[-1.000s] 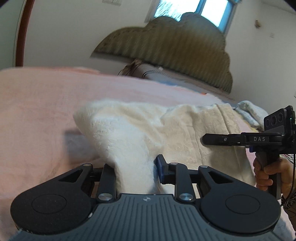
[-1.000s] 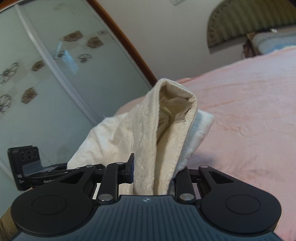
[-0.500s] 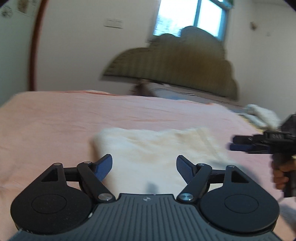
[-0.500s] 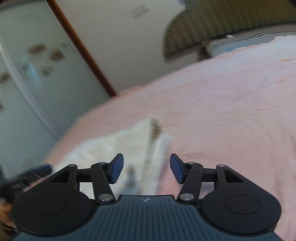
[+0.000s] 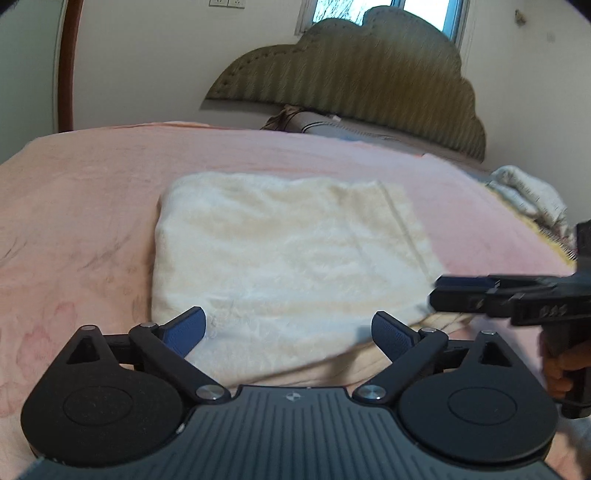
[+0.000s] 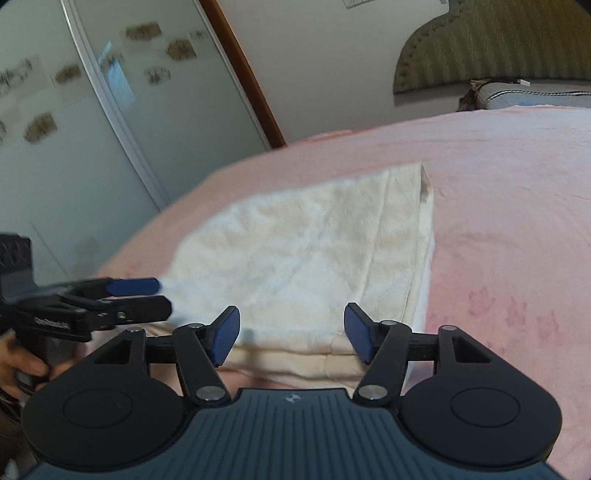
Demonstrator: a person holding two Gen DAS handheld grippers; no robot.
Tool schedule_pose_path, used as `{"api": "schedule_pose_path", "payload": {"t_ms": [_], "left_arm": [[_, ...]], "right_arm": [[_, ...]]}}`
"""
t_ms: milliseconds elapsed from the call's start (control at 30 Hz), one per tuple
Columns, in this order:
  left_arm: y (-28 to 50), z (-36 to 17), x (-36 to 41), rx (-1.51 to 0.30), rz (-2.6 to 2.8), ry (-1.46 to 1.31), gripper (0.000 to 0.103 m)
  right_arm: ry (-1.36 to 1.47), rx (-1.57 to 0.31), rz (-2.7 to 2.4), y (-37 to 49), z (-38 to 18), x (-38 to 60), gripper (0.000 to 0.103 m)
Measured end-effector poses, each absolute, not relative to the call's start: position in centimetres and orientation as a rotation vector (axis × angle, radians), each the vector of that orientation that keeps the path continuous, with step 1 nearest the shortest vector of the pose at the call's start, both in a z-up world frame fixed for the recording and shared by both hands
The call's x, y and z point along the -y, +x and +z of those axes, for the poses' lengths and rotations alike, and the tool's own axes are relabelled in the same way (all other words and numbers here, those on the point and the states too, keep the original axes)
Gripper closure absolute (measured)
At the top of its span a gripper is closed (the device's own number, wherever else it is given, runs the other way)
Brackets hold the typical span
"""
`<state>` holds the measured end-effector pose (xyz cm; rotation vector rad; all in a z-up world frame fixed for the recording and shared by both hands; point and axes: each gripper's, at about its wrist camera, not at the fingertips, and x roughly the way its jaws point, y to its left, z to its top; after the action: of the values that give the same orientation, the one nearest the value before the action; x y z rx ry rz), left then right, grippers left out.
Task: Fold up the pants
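Left wrist view shows your left gripper (image 5: 288,330) with its jaws spread wide, having just been opening, and nothing caught between the blue pads (image 5: 186,330); it is released. Directly ahead of those fingers the cream pants (image 5: 288,251) lie folded into a flat block on the pink bedspread (image 5: 74,206), the near edge of the fabric reaching down between and just under the fingertips without being pinched. A second, lower layer of the garment shows along the near edge. To the right of your left gripper, the right gripper (image 5: 443,291) enters side-on at the pants' near right corner, a hand (image 5: 557,369) on its grip. Beyond the pants, at the far end of the bed, stands an olive headboard (image 5: 351,81), with a window (image 5: 388,7) above it and a pale bundle of cloth (image 5: 532,195) far right. Right wrist view confirms your right gripper (image 6: 291,338) also released: its jaws stand apart, having just been opening, and the pads are clear of the cloth. The pants (image 6: 303,254) lie straight ahead of it, their folded near edge just below the fingertips and their seamed edge running away on the right. Left of this gripper the left gripper (image 6: 162,293) appears side-on at the pants' left corner. Behind it stands a glass sliding door (image 6: 74,110).
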<state>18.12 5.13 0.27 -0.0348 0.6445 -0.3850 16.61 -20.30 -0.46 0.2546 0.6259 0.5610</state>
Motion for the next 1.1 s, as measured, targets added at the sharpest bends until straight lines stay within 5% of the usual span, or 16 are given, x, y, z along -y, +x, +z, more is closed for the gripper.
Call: {"api": "schedule_pose_path", "payload": {"t_ms": [100, 167, 233, 267, 1100], "left_arm": [[15.8, 1.6, -4.7, -0.614, -0.324, -0.025, 0.006], [14.0, 2.3, -4.7, -0.597, -0.336, -0.056, 0.006], [12.7, 2.3, -4.7, -0.612, -0.314, -0.078, 0.006], [12.2, 2.1, -4.5, -0.626, -0.302, -0.083, 0.006], [7.0, -0.3, -5.0, -0.716, -0.17, -0.086, 0.006]], "right_arm": [[0.278, -0.62, 0.489, 15.6, 0.1, 19.9, 0.041], [0.245, -0.611, 0.426, 14.1, 1.3, 19.3, 0.029], [0.24, -0.564, 0.412, 12.1, 2.1, 18.6, 0.005], [0.249, -0.545, 0.422, 10.8, 2.2, 18.3, 0.004], [0.052, -0.623, 0.35, 2.7, 0.1, 13.4, 0.003]]}}
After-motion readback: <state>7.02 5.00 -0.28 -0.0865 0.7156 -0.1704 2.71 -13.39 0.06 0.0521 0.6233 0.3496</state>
